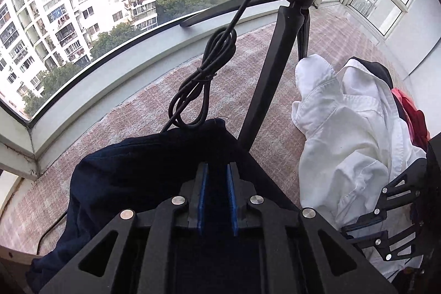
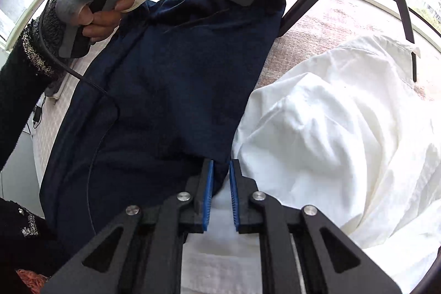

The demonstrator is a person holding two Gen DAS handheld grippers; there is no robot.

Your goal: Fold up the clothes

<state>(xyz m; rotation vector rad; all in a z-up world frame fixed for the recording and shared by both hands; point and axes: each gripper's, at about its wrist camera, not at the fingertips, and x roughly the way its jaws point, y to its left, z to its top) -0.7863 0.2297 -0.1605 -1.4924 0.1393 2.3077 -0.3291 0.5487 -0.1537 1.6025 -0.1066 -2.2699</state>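
The left tool (image 1: 217, 178) pinched the navy garment (image 1: 132, 178), which lay spread on the pinkish cloth (image 1: 143, 112) beside the window. The right tool (image 2: 220, 172) gripped the garment's near edge, just beside the white shirt (image 2: 330, 128). A tripod (image 1: 275, 68) stood between them, with a coiled cable (image 1: 204, 79) hanging.

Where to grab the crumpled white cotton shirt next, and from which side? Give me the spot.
Grip the crumpled white cotton shirt at its raised fold ridge nearest the right gripper, coming from the near side and slightly above. The ridge stands up off the pinkish woven mat, so the fingers can likely close across it. Its collar and hems cannot be made out in the heap.
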